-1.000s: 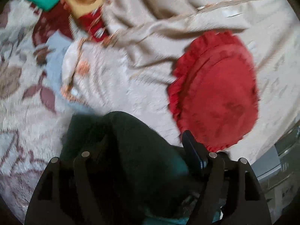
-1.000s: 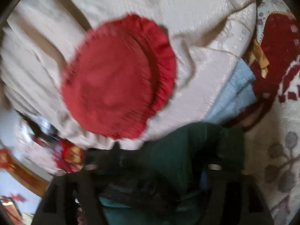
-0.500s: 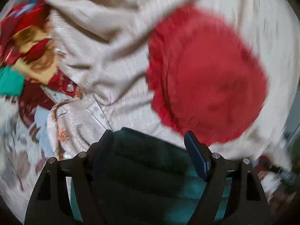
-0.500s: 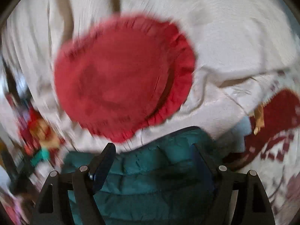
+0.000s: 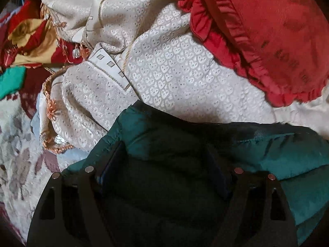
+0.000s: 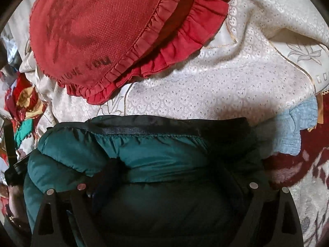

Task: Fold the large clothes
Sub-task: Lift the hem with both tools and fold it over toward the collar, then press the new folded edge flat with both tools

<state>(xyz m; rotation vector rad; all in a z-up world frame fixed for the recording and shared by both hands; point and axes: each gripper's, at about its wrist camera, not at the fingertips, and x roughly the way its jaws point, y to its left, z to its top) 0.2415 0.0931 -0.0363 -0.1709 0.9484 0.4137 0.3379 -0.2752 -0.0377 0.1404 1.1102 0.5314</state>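
Observation:
A dark green puffy jacket (image 5: 174, 135) lies bunched on the cream patterned bedspread (image 5: 174, 72). My left gripper (image 5: 162, 162) points down into it, with a thick fold filling the gap between its fingers and pressed by them. In the right wrist view the same jacket (image 6: 154, 154) shows its dark collar edge along the top. My right gripper (image 6: 170, 175) is sunk in the fabric and its jaws are opening, with the jacket's bulk still between them. The fingertips of both grippers are partly buried in dark cloth.
A round red frilled cushion (image 5: 267, 30) (image 6: 98, 26) rests on the bedspread (image 6: 226, 82) just beyond the jacket. A light blue cloth (image 6: 292, 127) and a red-and-white floral blanket (image 6: 308, 185) lie at the right. Red-yellow floral cloth (image 5: 26, 35) and teal cloth (image 5: 10, 80) lie at the left.
Both grippers have swung round and come down with the jacket onto the bedspread near the cushion. The right gripper's fingers stand wider apart than before.

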